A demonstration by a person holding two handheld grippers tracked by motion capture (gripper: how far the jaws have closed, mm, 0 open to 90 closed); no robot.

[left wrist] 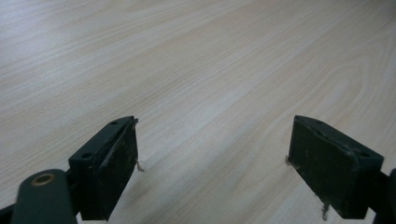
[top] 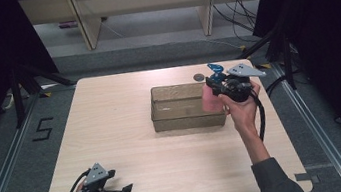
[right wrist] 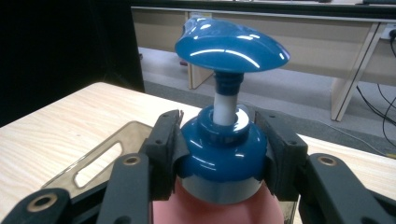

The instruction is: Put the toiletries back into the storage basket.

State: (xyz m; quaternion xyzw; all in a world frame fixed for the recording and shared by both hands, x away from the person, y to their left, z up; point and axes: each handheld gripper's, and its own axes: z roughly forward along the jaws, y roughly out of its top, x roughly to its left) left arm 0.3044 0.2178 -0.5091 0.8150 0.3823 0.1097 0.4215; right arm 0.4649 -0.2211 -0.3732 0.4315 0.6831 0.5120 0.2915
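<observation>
now right claw clamps bottle over bin's edge.

Grey floor under light wood table; pale desks behind, cables, possibly black curtains.

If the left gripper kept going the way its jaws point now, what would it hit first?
Probably only the bare table: the left gripper stands open over wood, nothing between or ahead of its jaws.

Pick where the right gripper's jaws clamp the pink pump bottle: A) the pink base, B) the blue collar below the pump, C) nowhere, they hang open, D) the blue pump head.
B: the right gripper has its jaws pressed on the blue collar of the pump bottle, under the pump head.
</observation>
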